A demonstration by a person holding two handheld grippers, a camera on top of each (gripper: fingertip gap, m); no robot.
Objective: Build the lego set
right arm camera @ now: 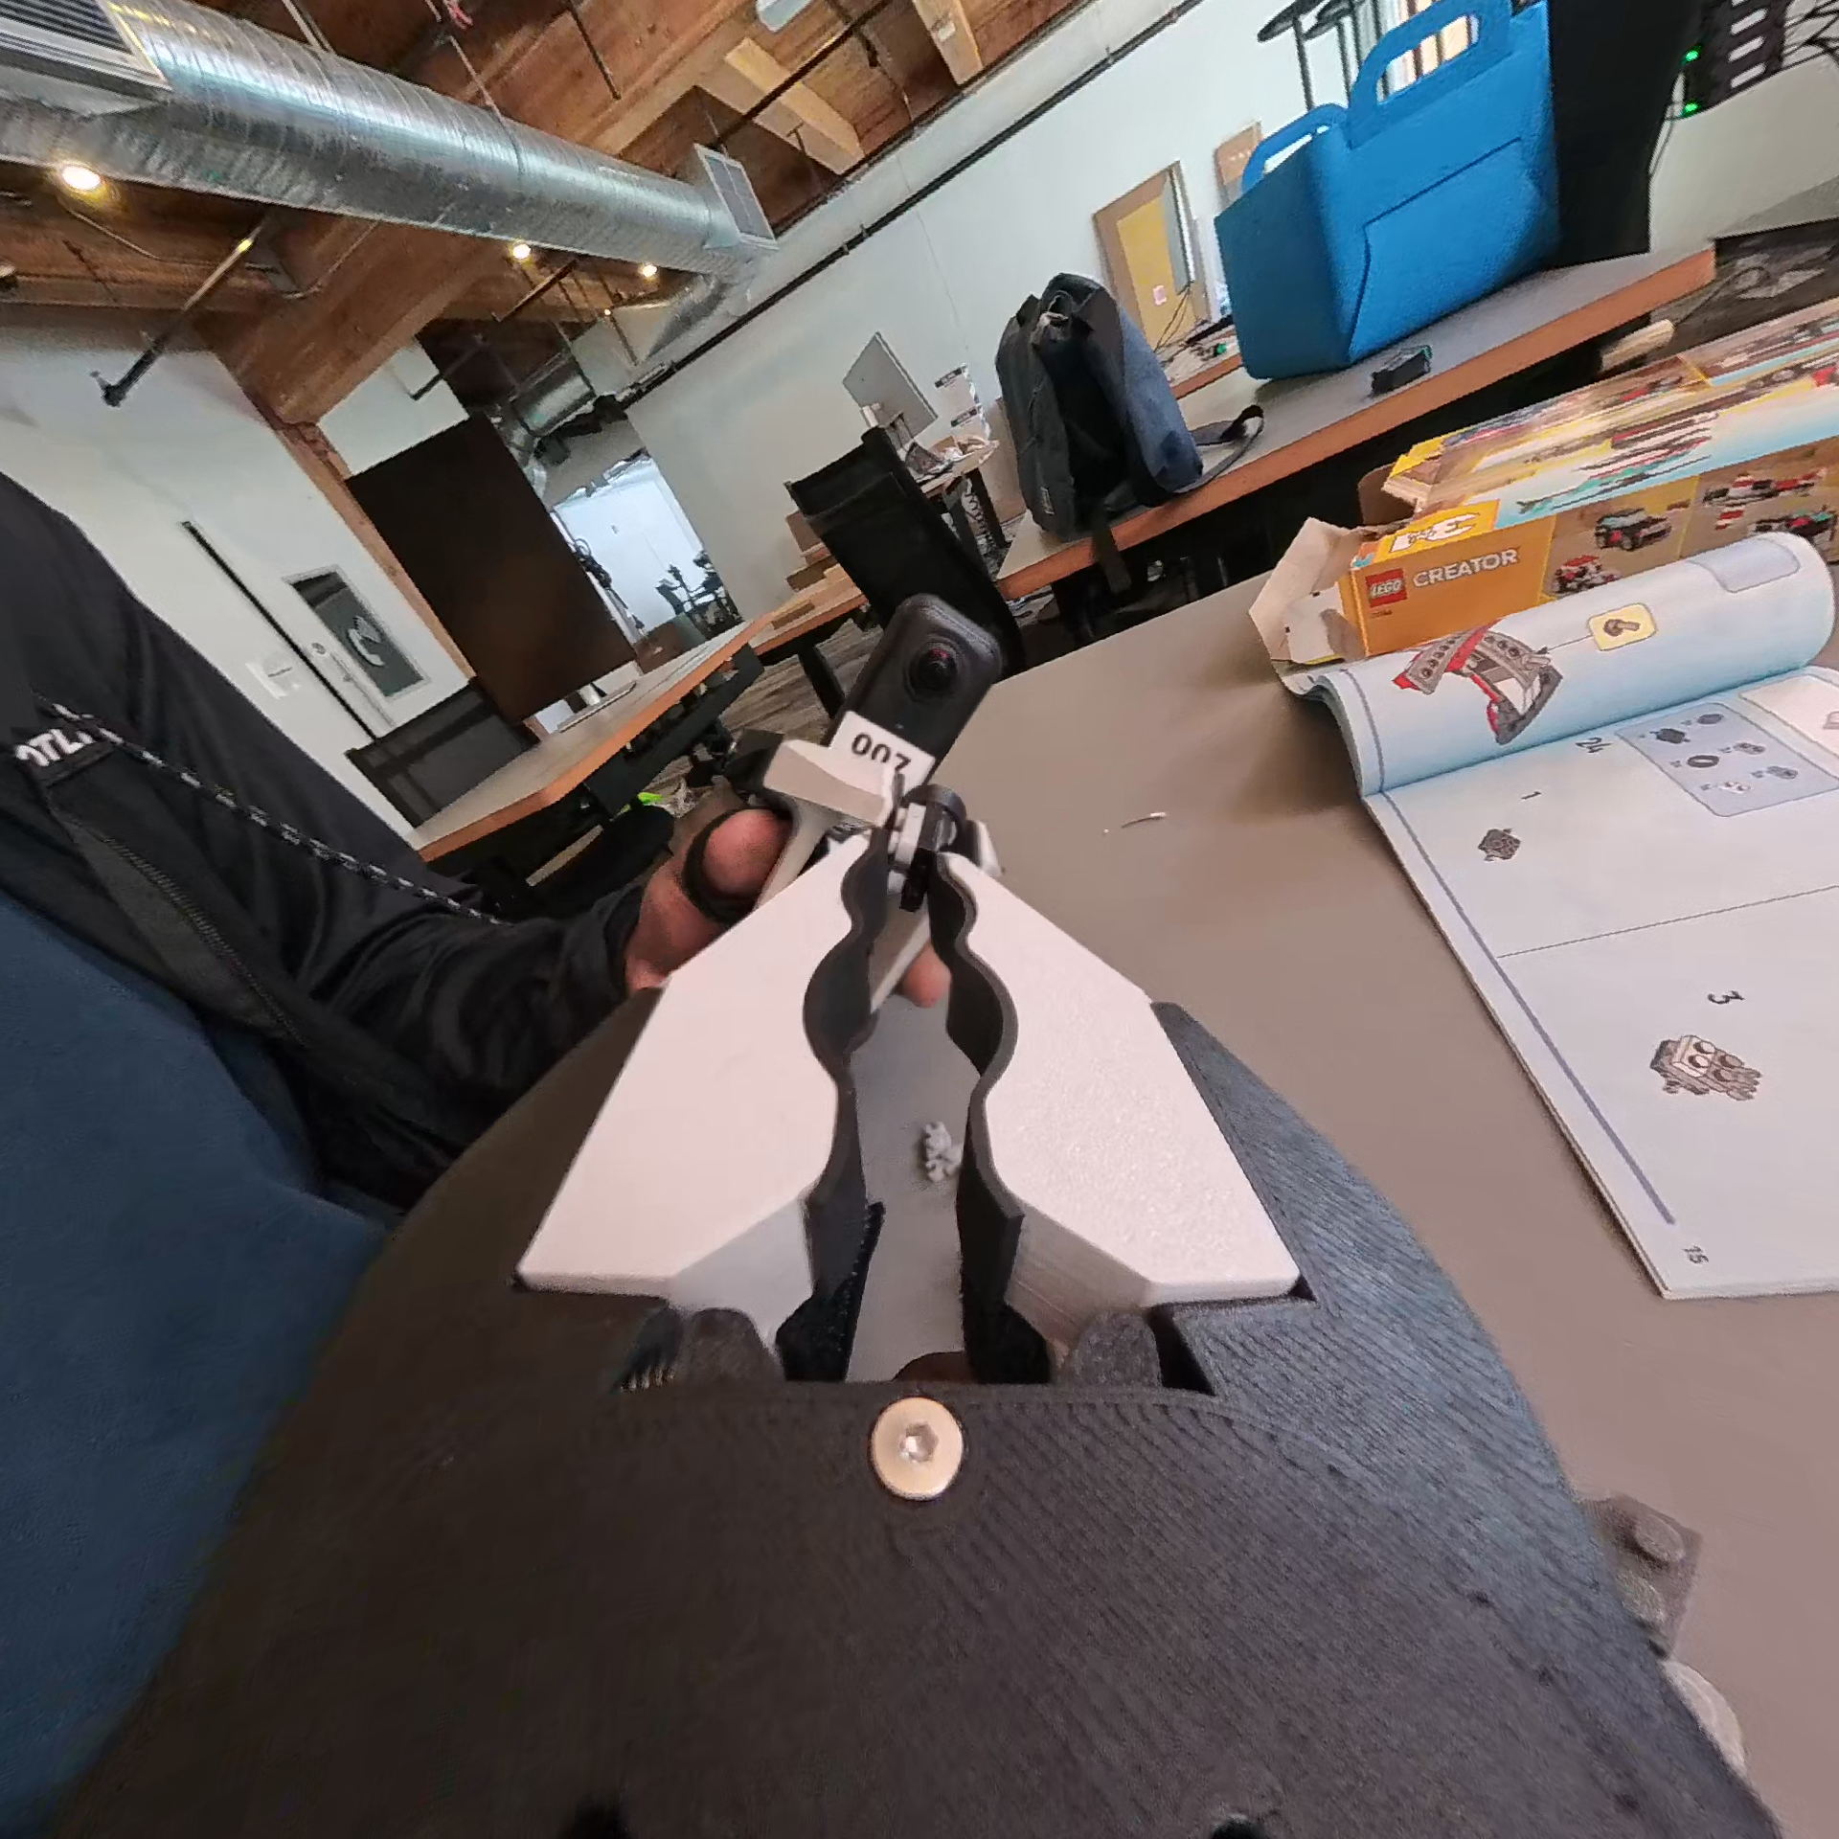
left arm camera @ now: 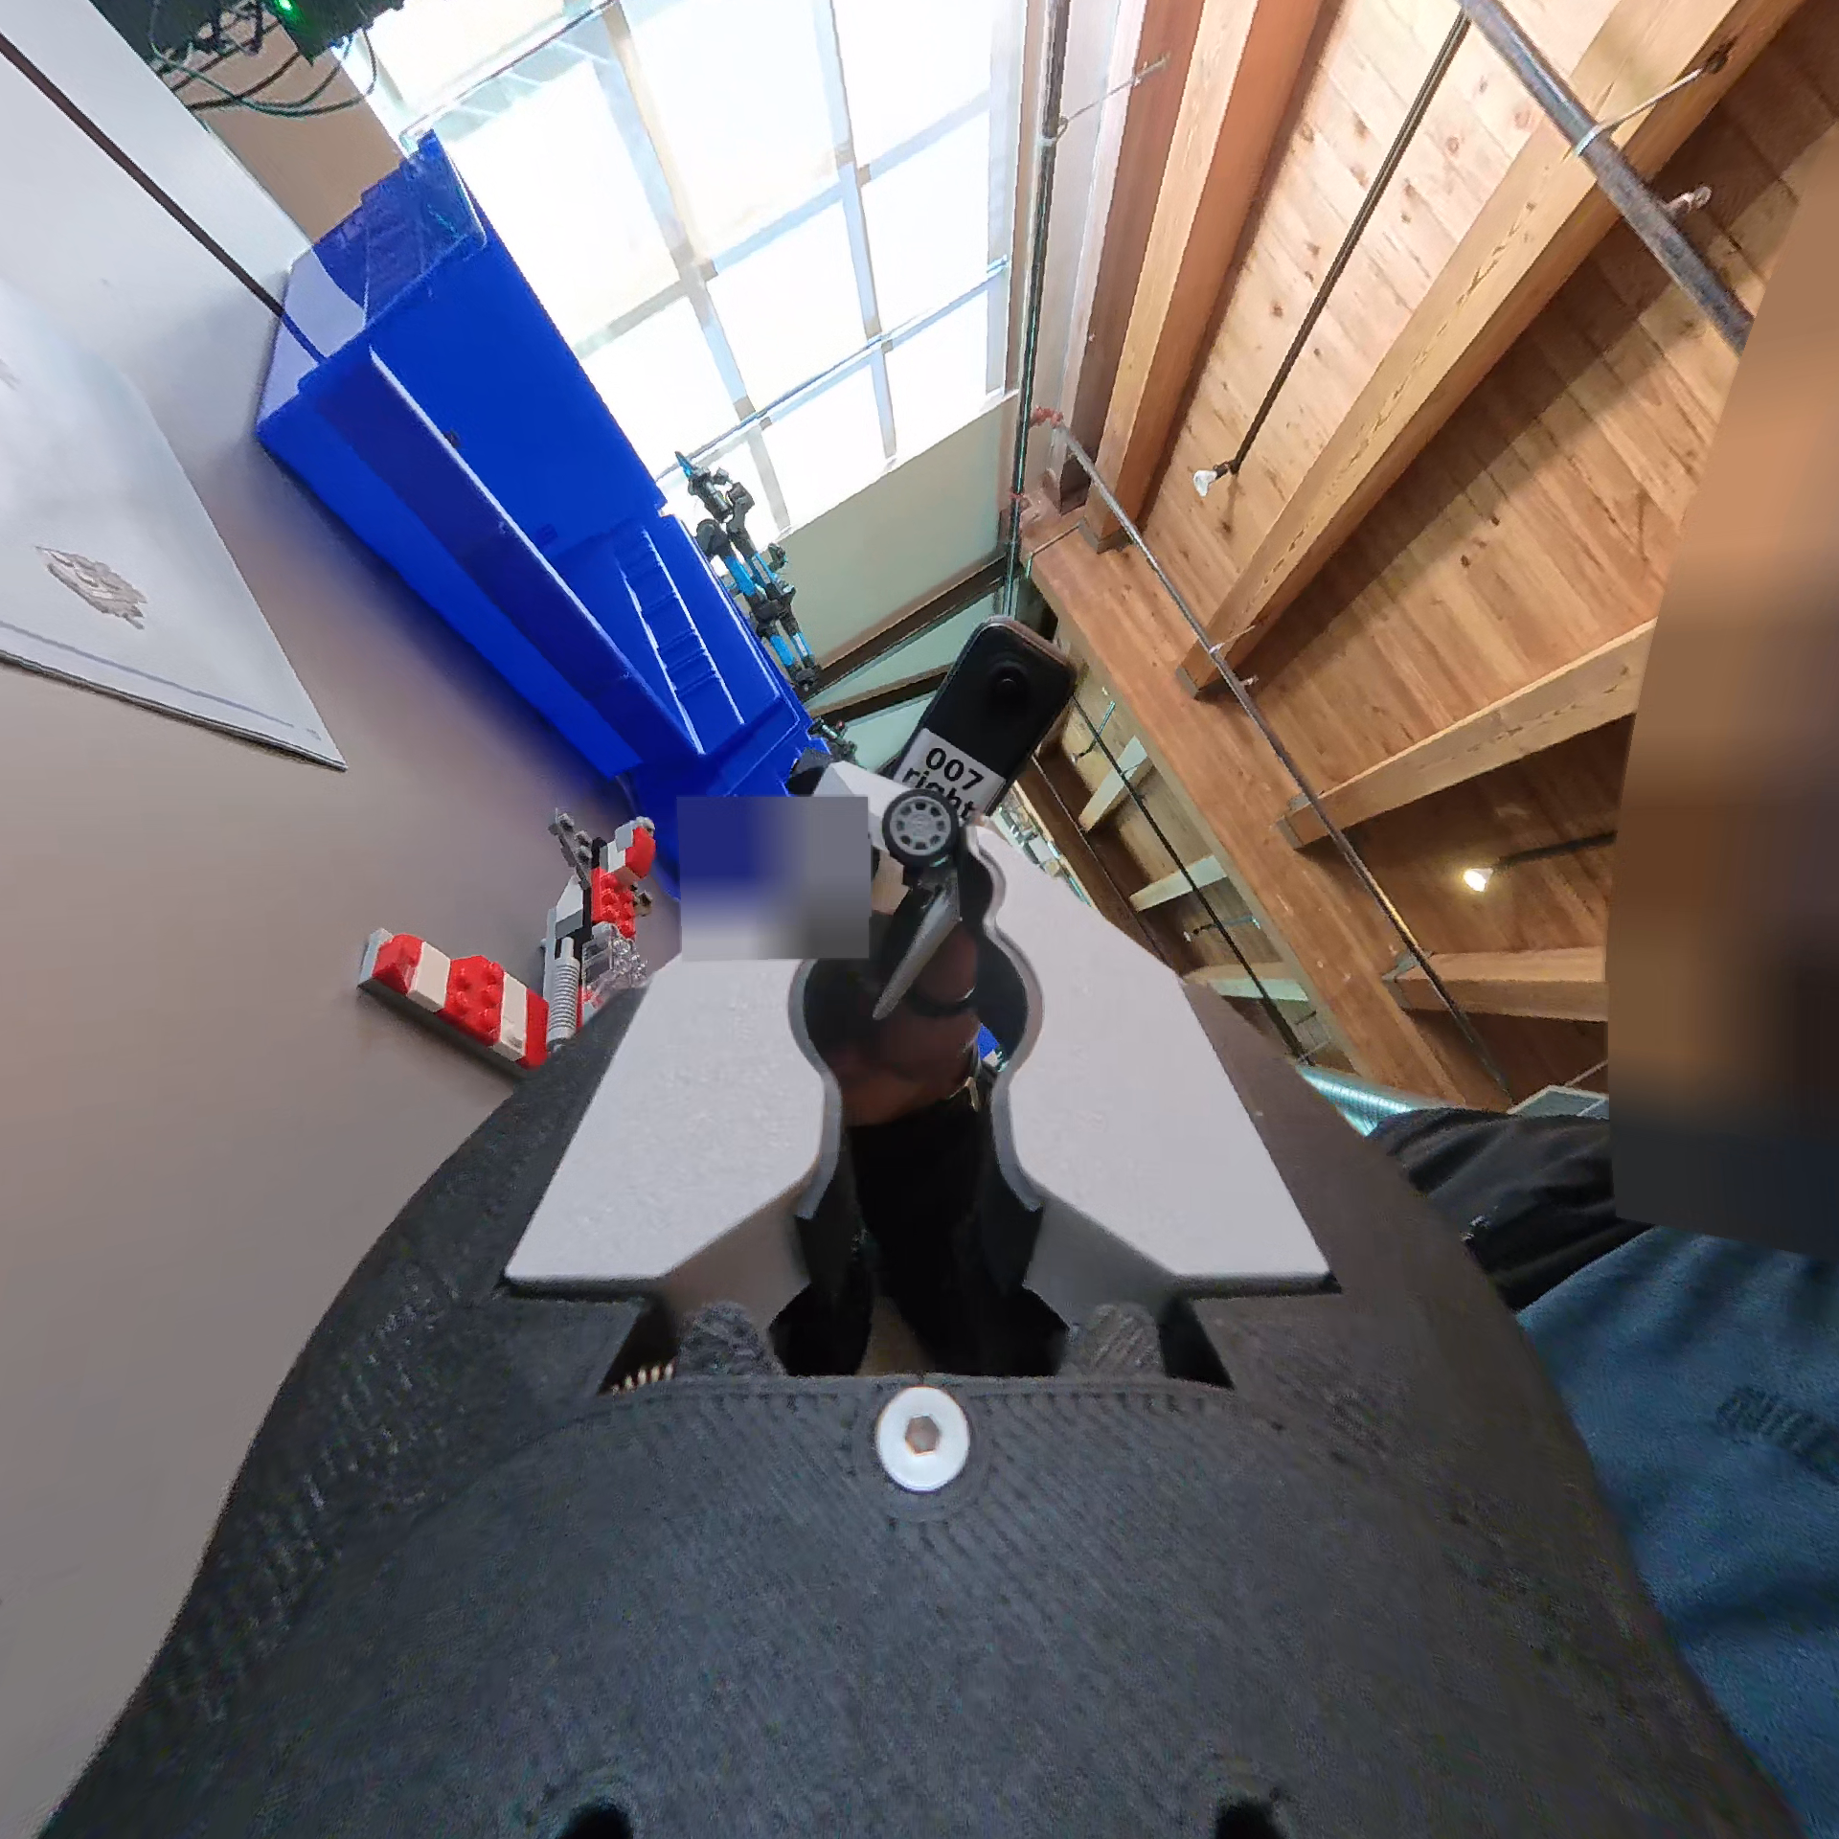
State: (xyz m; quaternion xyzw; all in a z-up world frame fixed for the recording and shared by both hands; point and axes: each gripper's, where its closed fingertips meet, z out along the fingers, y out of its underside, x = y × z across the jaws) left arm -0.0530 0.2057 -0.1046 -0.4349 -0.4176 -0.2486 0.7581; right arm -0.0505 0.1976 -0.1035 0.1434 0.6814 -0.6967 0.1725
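Observation:
Both grippers are held in the air, tip to tip, above the grey table. My left gripper is shut on a small wheel piece with a grey rim and black tyre. My right gripper is shut on the same small grey and black wheel piece from the other side. In each view the other gripper's camera and white fingers show just beyond the piece. A partly built red, white and grey model lies on the table at the left. A tiny grey part lies on the table under my right gripper.
The open instruction booklet and the yellow set box lie to the right. A blue bin stands behind the model. A person's dark sleeve and hand are at the left. Other desks, chairs and a backpack stand farther off. My two grippers' fingertips are within a few centimetres of each other.

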